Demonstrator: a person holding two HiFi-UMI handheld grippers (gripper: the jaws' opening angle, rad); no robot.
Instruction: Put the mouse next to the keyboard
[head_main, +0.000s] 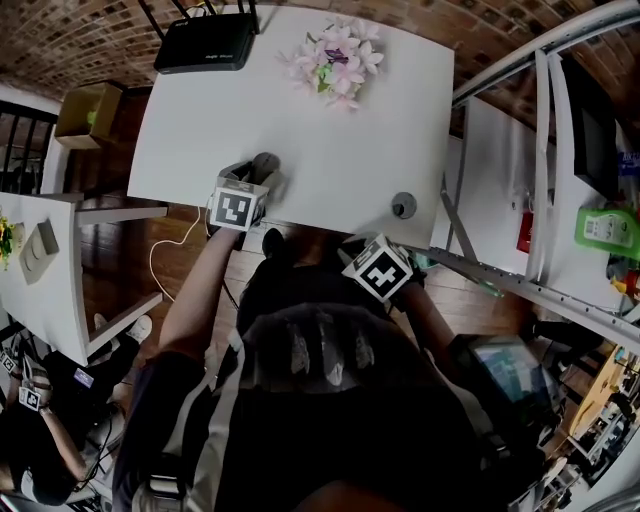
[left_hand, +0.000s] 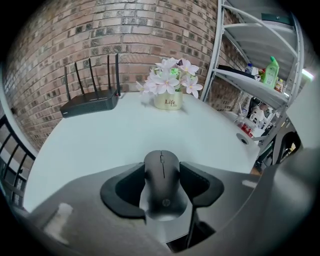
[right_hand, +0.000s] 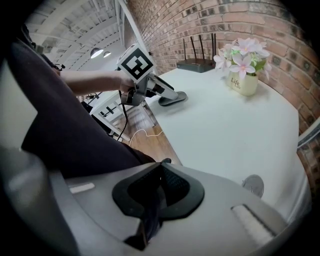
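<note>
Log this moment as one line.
left gripper: fingers shut on mouse at table near edge | right gripper: shut, empty | keyboard: not in view

An office-like workroom is shown: a brick wall (left_hand: 150, 35) is seen behind a white table (head_main: 300, 140), on which a router (head_main: 205, 45) and a pot of flowers (head_main: 335, 62) are set. Metal shelving (left_hand: 252, 81) stocked with bottles is placed beside it, and a wooden floor (head_main: 112, 250) is laid beneath.
</note>
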